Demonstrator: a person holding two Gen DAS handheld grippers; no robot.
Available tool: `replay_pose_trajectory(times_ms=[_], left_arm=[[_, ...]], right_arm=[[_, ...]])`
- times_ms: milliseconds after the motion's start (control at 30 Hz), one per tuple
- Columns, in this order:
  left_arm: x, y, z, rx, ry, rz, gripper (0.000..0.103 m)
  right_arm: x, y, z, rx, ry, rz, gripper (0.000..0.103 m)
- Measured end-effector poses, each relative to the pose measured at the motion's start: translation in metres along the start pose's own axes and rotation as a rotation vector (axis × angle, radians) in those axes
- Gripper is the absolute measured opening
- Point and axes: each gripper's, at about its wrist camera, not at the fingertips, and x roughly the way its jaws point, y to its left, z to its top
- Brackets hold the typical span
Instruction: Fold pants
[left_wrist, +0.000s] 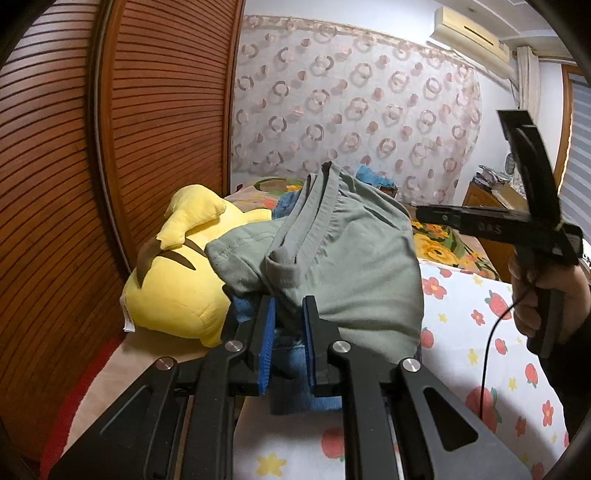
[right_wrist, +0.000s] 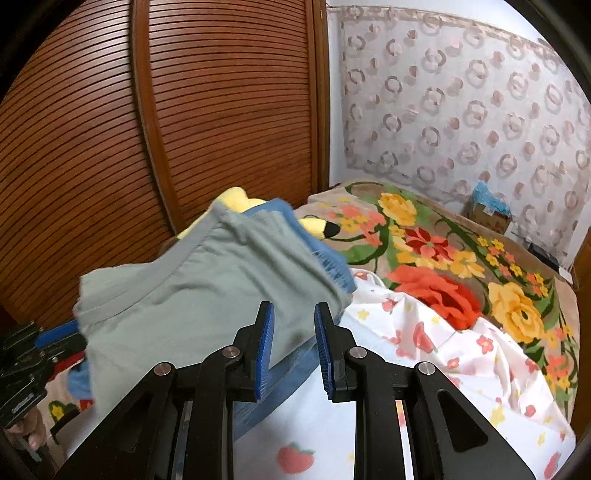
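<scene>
From the left wrist, the left gripper (left_wrist: 288, 325) has its blue-padded fingers (left_wrist: 268, 332) drawn narrow around a bunched fold of the soft grey-green cotton pants (left_wrist: 343, 258), and the cloth fills the gap, so this side looks clamped on the garment. The pants are lifted off the bed and drape in a heap, their ribbed waistband (left_wrist: 314, 206) rising at the top. A blue denim garment (left_wrist: 288, 354) hangs below them between the same fingers. Just beside, to the left, lies a yellow plush toy (left_wrist: 177, 284). At the right edge a hand (left_wrist: 535, 295) holds the right gripper, seen from the side.

From the right wrist, the right gripper (right_wrist: 293, 350) has its fingers (right_wrist: 264, 350) a narrow way apart. The pants' near edge (right_wrist: 207, 295) lies against the left pad and runs behind it, but the gap itself looks mostly empty, so I cannot tell that anything is held there. The white bedsheet printed with flowers and strawberries (right_wrist: 424, 332) lies below, and a floral blanket (right_wrist: 461, 258) beyond it.

The risk, as I judge it, is that the left grip has caught the denim along with the pants, so both would be dragged together and spoil the fold. If the right fingers close on air, the pants would hang from one corner and twist.
</scene>
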Motion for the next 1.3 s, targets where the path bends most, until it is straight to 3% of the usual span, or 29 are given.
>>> replay_pose_trajectory(times_ms=[133, 300, 367, 433, 467, 767, 800, 833, 867, 967, 1033, 1200, 1233, 1300], left_arm=[[-0.013, 0.001, -0.002, 0.011, -0.011, 0.009, 0.026], [-0.026, 0.002, -0.004, 0.026, -0.014, 0.015, 0.028], [-0.033, 0.002, -0.006, 0.031, -0.018, 0.016, 0.028], [-0.039, 0.002, -0.008, 0.03, -0.029, 0.014, 0.045], [-0.043, 0.002, -0.01, 0.028, -0.036, 0.008, 0.047], [-0.057, -0.01, -0.021, 0.078, -0.022, -0.011, 0.048], [-0.058, -0.011, -0.022, 0.08, -0.02, -0.016, 0.058], [-0.06, -0.012, -0.023, 0.079, -0.021, -0.02, 0.08], [-0.063, -0.012, -0.026, 0.072, -0.029, -0.033, 0.085], [-0.067, -0.013, -0.029, 0.065, -0.024, -0.057, 0.088], [-0.07, -0.014, -0.032, 0.065, -0.021, -0.041, 0.096], [-0.082, -0.019, -0.037, 0.067, -0.053, -0.041, 0.097], [-0.084, -0.02, -0.037, 0.071, -0.054, -0.042, 0.103], [-0.087, -0.023, -0.04, 0.081, -0.056, -0.041, 0.103]], right_arm=[[-0.019, 0.016, -0.013, -0.003, -0.009, 0.019, 0.023], [-0.045, 0.029, -0.033, -0.021, -0.019, 0.024, 0.023], [-0.054, 0.032, -0.039, -0.023, -0.02, 0.014, 0.028], [-0.062, 0.035, -0.043, -0.016, -0.027, 0.007, 0.031], [-0.066, 0.036, -0.047, -0.01, -0.03, 0.002, 0.031], [-0.1, 0.048, -0.07, 0.019, -0.044, -0.013, 0.037], [-0.101, 0.05, -0.071, 0.021, -0.044, -0.015, 0.037], [-0.105, 0.051, -0.073, 0.023, -0.046, -0.017, 0.037], [-0.107, 0.051, -0.075, 0.026, -0.048, -0.02, 0.037], [-0.115, 0.054, -0.08, 0.034, -0.052, -0.026, 0.037], [-0.123, 0.054, -0.085, 0.038, -0.056, -0.03, 0.037], [-0.135, 0.058, -0.097, 0.051, -0.062, -0.036, 0.038], [-0.137, 0.059, -0.1, 0.053, -0.061, -0.036, 0.038], [-0.141, 0.061, -0.104, 0.058, -0.058, -0.037, 0.042]])
